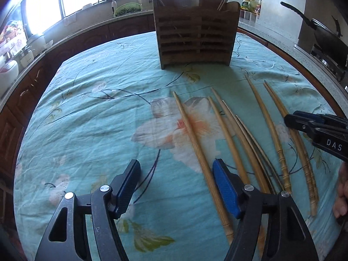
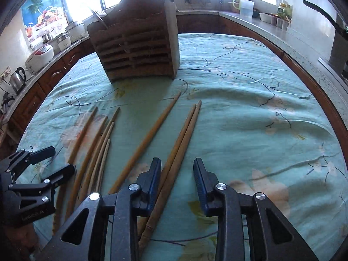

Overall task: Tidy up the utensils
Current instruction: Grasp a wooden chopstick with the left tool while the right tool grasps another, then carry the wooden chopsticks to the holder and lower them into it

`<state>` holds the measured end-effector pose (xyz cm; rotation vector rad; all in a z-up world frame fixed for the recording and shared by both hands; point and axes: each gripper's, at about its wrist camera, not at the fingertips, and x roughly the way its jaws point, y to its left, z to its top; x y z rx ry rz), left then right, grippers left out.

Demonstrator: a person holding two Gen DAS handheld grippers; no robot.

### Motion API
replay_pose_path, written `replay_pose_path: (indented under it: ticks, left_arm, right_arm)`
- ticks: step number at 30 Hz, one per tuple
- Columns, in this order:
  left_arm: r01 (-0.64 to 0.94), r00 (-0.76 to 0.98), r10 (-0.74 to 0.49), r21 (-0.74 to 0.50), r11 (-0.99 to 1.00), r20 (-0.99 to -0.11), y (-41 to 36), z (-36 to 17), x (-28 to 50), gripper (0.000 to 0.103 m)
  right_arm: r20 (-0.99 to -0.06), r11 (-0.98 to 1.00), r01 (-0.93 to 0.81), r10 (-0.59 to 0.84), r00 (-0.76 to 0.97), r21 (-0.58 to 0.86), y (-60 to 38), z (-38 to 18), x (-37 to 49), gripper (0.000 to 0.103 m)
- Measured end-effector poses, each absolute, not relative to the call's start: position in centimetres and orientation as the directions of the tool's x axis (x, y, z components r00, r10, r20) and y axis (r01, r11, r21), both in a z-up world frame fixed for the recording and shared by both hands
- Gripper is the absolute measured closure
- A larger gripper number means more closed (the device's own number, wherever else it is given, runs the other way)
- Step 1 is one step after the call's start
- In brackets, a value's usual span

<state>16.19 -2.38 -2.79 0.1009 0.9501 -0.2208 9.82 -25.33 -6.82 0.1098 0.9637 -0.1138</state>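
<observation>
Several wooden chopsticks lie on the teal floral tablecloth (image 1: pixel 97 113). A wooden slatted utensil holder (image 1: pixel 195 37) stands at the table's far side, with a few chopsticks in it; it also shows in the right wrist view (image 2: pixel 139 50). My left gripper (image 1: pixel 176 187) is open, low over the cloth, with the leftmost chopstick (image 1: pixel 195 148) between its fingers near the right pad. My right gripper (image 2: pixel 177 184) is open, with a pair of chopsticks (image 2: pixel 180 143) lying between its fingers near the left pad. It appears at the right edge of the left wrist view (image 1: pixel 315 128).
A single chopstick (image 2: pixel 148 139) and a bundle of chopsticks (image 2: pixel 95 152) lie left of the pair. Kitchen counters surround the table, with a wok (image 1: pixel 326 34) at the right and a kettle (image 2: pixel 17 79) and rice cookers at the left.
</observation>
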Motion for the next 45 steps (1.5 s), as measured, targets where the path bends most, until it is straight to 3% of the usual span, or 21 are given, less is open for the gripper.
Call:
replay_pose_path:
  ticks: [3,10,13,17,22,24,25,26,27,29,36,45]
  left_arm:
    - [0.219,0.557,-0.179,-0.065,0.974,-0.811,-1.0,-2.4,16.3,0.036]
    - [0.199,0.578,-0.213,-0.117,0.973,-0.788,-0.9,-1.3,19.6,0.037]
    - [0.203,0.552,-0.215,-0.12,0.972,-0.806,-1.6,-1.8,21.6,0.043]
    - [0.209,0.502,-0.227,-0.138,0.968,-0.834,-2.4,-2.9,24.0,0.066]
    - [0.236,0.522,-0.175,-0.056,0.97,-0.835,-4.0,-3.3,25.0,0.066]
    - [0.246,0.533,-0.16,-0.029,0.969,-0.831,-4.6,-3.5,25.2,0.073]
    - [0.252,0.535,-0.166,-0.031,0.967,-0.828,-4.7,-3.5,25.3,0.077]
    - [0.256,0.537,-0.171,-0.034,0.966,-0.826,-4.7,-3.6,25.4,0.087]
    - [0.256,0.537,-0.175,-0.038,0.966,-0.825,-4.7,-3.6,25.5,0.095]
    - [0.252,0.526,-0.195,-0.067,0.965,-0.828,-4.2,-3.6,25.6,0.096]
    - [0.226,0.53,-0.307,-0.218,0.949,-0.79,-1.1,-1.2,24.1,0.099]
    - [0.251,0.634,-0.392,-0.302,0.92,-0.667,2.9,4.7,19.9,0.099]
  right_arm:
    - [-0.802,0.972,0.173,0.025,0.597,0.159,-27.2,-6.3,8.7,0.071]
    - [-0.749,0.963,0.154,0.065,0.66,0.22,-26.6,-4.1,11.9,0.07]
    - [-0.765,0.963,0.147,0.084,0.638,0.228,-26.0,-4.7,14.6,0.071]
    - [-0.809,0.963,0.18,0.059,0.585,0.201,-26.1,-6.7,17.7,0.074]
    - [-0.83,0.981,0.167,-0.008,0.558,0.103,-24.9,-7.4,19.8,0.075]
    - [-0.834,0.987,0.151,-0.033,0.551,0.061,-24.4,-7.7,20.4,0.075]
    - [-0.835,0.988,0.148,-0.047,0.548,0.041,-24.3,-7.8,20.7,0.08]
    - [-0.835,0.988,0.15,-0.058,0.547,0.029,-24.3,-7.8,20.8,0.093]
    - [-0.835,0.988,0.15,-0.047,0.548,0.042,-24.5,-7.8,20.8,0.093]
    - [-0.835,0.983,0.159,-0.015,0.55,0.087,-25.2,-7.7,20.6,0.097]
    - [-0.761,0.949,0.145,0.128,0.636,0.28,-26.2,-4.5,16.7,0.098]
    - [-0.648,0.939,0.091,0.157,0.745,0.331,-25.8,2.1,12.3,0.098]
